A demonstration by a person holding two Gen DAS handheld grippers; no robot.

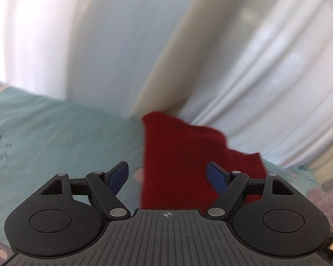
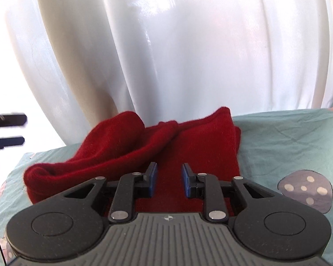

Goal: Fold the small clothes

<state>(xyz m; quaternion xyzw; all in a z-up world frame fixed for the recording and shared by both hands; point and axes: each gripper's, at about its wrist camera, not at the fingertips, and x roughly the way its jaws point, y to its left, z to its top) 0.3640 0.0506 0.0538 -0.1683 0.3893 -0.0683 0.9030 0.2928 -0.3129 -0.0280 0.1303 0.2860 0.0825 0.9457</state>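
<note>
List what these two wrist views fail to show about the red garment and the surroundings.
- Red garment: its near edge is hidden behind the right gripper body in the right wrist view; what kind of garment it is cannot be told.
- Left wrist view: motion blur smears the red garment and the curtain.
- Purple plush object: cut off by the right edge, blurred.

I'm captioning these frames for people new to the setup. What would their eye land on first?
The deep red knit garment, lying loosely folded on the pale teal sheet, stands out in both views. Behind it hangs a bright white curtain filling the upper half. In the foreground of each view sit black grippers with blue pads: the left gripper is spread wide, the right gripper narrowly parted just above the red fabric, gripping nothing.
</note>
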